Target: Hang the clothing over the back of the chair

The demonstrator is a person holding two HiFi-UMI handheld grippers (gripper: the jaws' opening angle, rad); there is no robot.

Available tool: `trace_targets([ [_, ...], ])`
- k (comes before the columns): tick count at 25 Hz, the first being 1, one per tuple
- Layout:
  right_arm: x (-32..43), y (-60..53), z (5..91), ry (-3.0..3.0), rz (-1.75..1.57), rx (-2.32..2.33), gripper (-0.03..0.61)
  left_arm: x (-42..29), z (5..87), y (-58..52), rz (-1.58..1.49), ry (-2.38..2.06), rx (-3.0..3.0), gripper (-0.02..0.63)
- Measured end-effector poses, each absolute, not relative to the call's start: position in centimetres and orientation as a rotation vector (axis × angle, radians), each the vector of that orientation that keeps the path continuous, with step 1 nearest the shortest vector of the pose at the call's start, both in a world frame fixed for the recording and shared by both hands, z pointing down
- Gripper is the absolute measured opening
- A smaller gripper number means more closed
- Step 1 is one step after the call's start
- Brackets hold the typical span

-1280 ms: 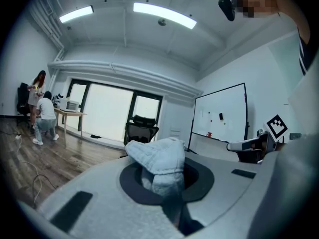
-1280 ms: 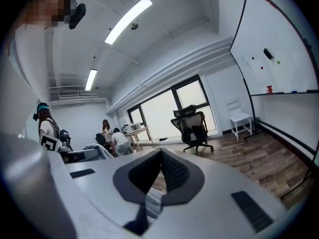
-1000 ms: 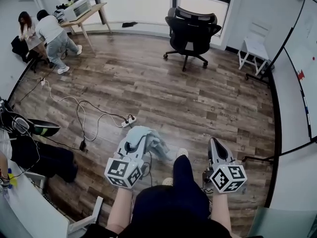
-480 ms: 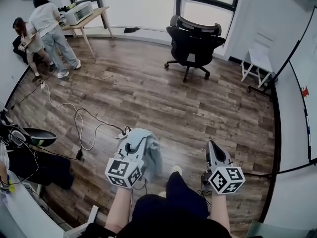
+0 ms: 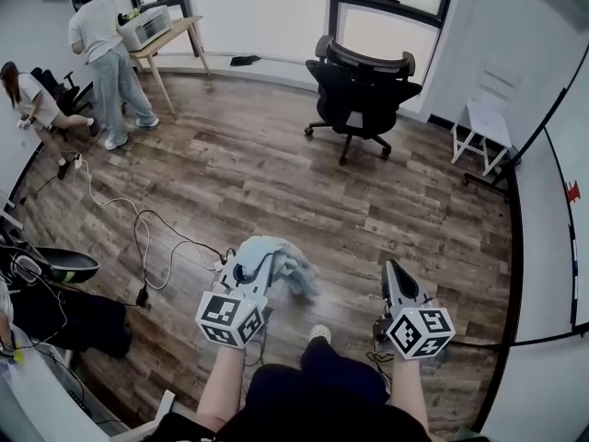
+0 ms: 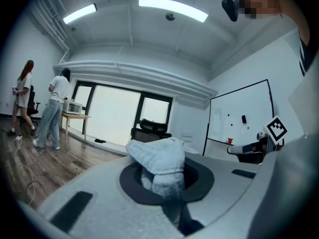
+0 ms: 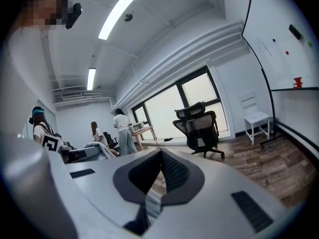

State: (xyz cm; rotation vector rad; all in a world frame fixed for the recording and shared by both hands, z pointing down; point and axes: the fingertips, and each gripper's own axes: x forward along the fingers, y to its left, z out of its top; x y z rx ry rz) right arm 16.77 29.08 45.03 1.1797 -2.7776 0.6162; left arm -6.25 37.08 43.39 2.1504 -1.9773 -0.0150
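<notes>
A light blue piece of clothing [image 5: 281, 258] hangs bunched from my left gripper [image 5: 255, 258], which is shut on it low in the head view. In the left gripper view the cloth [image 6: 158, 159] fills the space between the jaws of that gripper [image 6: 167, 176]. My right gripper [image 5: 390, 267] is level with the left one, its tips together with nothing held. It shows the same in its own view [image 7: 161, 153]. The black office chair [image 5: 363, 83] stands far ahead by the window, its back turned away, and appears in both gripper views [image 6: 152, 129] [image 7: 200, 127].
Two people [image 5: 106, 49] stand and sit by a wooden table [image 5: 166, 37] at the far left. White cables and a power strip [image 5: 147, 238] lie on the floor to my left. A small white chair [image 5: 486, 127] and a whiteboard [image 5: 572, 145] are at the right.
Both grippers have moved forward over the floor with the walking person, the clothing swaying from the left one. The people at the far left have shifted places.
</notes>
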Motion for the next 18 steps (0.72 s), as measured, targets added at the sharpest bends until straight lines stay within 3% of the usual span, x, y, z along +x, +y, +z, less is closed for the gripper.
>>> trace_targets([
  [18,15.7,22.2,46.2,-2.818,0.616,1.069,0.002,-6.8,43.2,31.6,-0.053,-2.082,2.1,0.018],
])
